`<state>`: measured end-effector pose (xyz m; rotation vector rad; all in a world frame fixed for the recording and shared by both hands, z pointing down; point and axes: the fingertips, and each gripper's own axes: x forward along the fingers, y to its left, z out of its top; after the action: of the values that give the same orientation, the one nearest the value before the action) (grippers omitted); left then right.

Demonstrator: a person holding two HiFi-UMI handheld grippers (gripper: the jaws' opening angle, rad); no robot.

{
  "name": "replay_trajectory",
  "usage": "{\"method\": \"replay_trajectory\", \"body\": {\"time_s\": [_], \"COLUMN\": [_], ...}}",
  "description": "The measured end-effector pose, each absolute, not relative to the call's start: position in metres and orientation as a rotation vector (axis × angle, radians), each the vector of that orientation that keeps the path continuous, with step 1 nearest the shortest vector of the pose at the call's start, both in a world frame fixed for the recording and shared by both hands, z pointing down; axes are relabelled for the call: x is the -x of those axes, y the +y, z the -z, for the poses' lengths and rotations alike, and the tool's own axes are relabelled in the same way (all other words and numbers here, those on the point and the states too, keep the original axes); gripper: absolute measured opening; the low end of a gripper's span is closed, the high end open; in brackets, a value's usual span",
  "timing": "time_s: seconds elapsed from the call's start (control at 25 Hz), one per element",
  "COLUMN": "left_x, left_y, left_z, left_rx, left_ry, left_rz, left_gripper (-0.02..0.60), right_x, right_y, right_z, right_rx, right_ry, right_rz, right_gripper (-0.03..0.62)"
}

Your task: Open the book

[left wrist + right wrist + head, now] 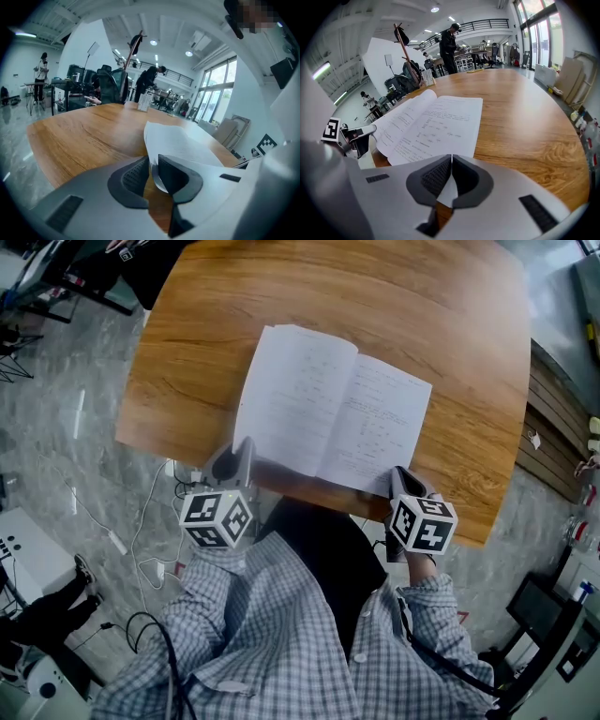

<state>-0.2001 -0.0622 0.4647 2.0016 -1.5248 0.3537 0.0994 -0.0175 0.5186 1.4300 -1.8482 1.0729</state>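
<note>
**Book lies open, tongs at both near corners**

The book (pixel 328 409) lies spread flat on the wooden worktop (pixel 225 306), its near edge toward the person. The right tongs (pixel 451 160) are closed on the right page's near corner. The left tongs (pixel 153 160) stand a sliver apart at the left page's near corner, with a curled page edge between them, seemingly resting on one pad and not pinched.
</note>
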Motion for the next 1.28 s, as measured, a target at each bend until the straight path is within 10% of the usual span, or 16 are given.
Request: {"method": "replay_trajectory", "body": {"time_s": [1.28], "left_x": [0.201], "left_y": [-0.067], "left_z": [-0.469], "left_rx": [-1.907], "left_ry": [-1.513], "left_rz": [-0.444], "left_gripper": [0.039], "right_x": [-0.101], "right_y": [-0.022], "right_z": [-0.519], "right_rx": [-1.464], "right_ry": [-1.859], "right_rz": [-1.118], "right_gripper": [0.026]}}
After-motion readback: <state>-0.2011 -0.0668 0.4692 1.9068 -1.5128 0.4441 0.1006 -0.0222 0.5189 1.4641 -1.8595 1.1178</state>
